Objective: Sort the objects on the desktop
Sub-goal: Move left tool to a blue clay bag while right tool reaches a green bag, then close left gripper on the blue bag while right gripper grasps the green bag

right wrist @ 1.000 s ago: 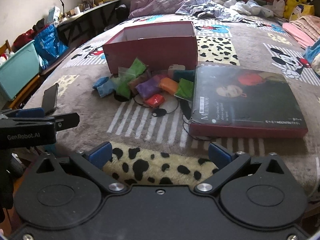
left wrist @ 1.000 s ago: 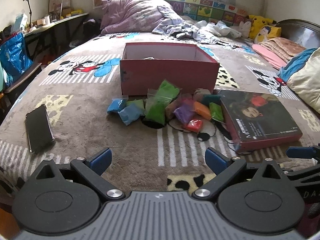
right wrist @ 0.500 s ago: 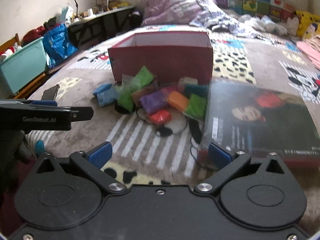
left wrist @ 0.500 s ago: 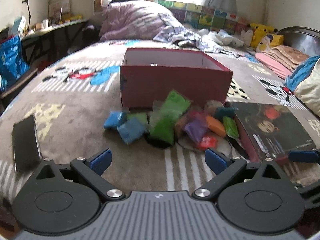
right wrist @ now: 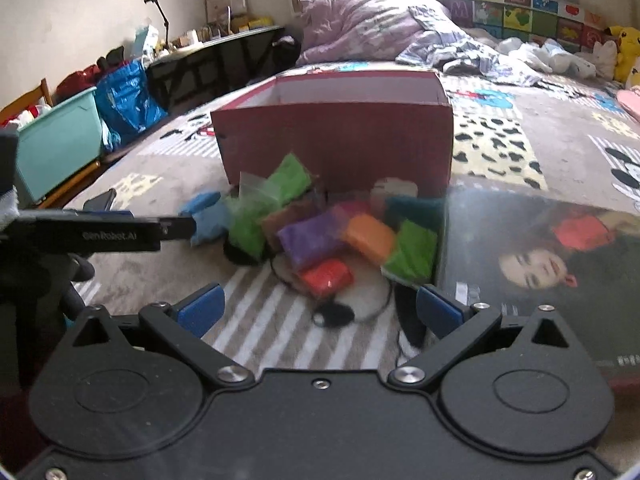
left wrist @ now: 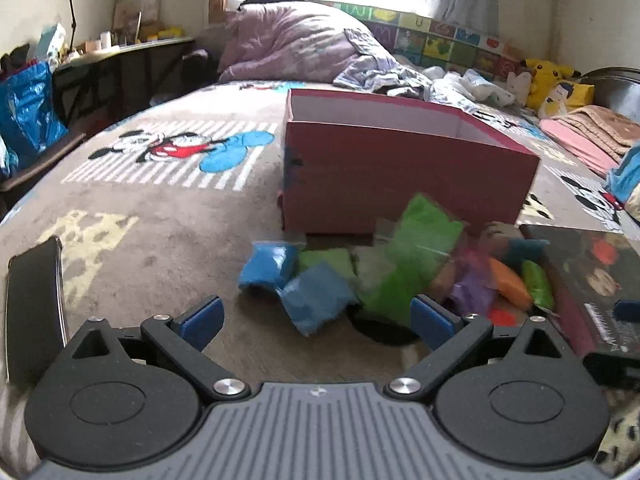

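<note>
A pile of small coloured bags lies on the bed blanket in front of an open red box. A blue bag lies closest to my left gripper, which is open and empty just before it. Green bags, a purple bag, an orange bag and a red bag lie in the pile. My right gripper is open and empty, just short of the red bag. The left gripper's finger shows at the left in the right wrist view.
A large dark book lies right of the pile. A black phone lies on the blanket at the left. Bedding, pillows and plush toys lie behind the box. A teal bin and blue bag stand beside the bed.
Both grippers have moved forward and lower toward the pile of bags. The bags and box now look larger and closer. Both stay open.
</note>
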